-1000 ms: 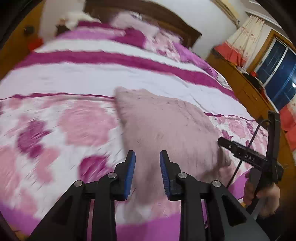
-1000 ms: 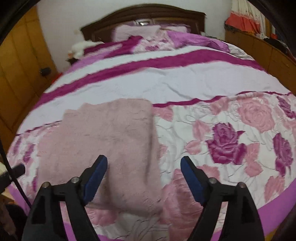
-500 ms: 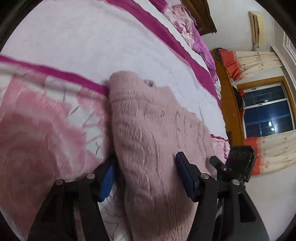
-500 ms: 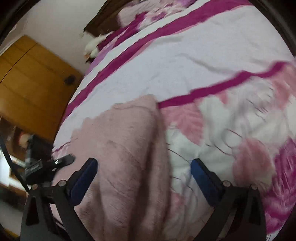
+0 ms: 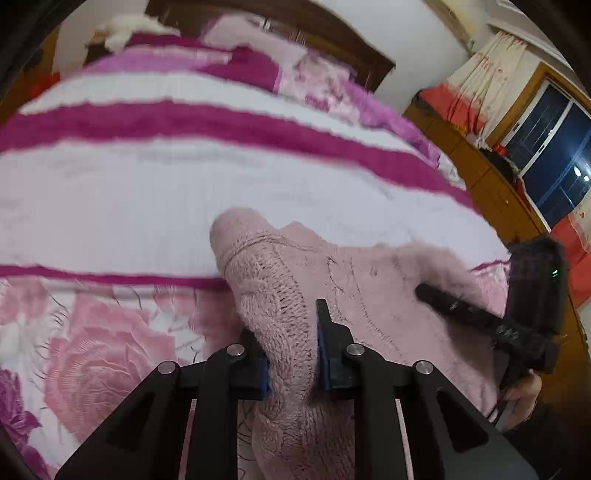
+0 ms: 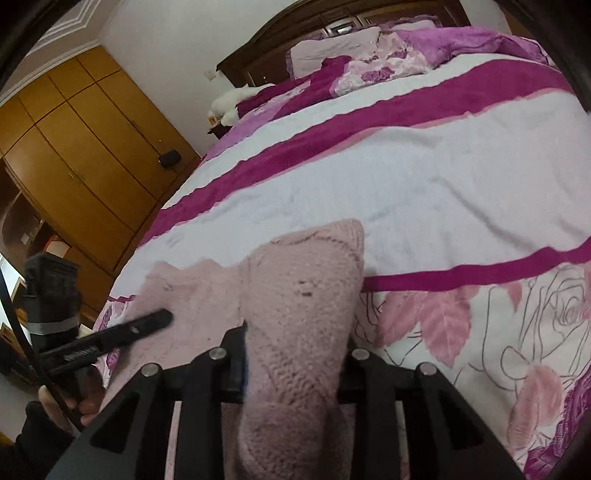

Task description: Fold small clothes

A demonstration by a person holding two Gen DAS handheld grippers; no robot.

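Left wrist view: left gripper [image 5: 291,354] fingers, just closed, pinch a bunched ridge of fuzzy pink knit sweater [image 5: 369,295]. Right gripper [image 6: 293,363] fingers, likewise just closed, clamp its ribbed fold above the quilted floral bed [image 6: 424,177].

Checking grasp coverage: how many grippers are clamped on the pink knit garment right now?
2. The left gripper pinches the pink knit garment at its near left edge; the right gripper pinches a bunched fold at its near right edge.

Ahead of you the floral bedspread [image 5: 110,206] with magenta stripes covers the bed. At twelve o'clock stands the dark wooden headboard [image 6: 332,33] with pillows [image 6: 332,48] against it. At ten o'clock you see the wooden wardrobe [image 6: 85,147]; at two o'clock, a dark window [image 5: 550,147] with curtains [image 5: 480,70].
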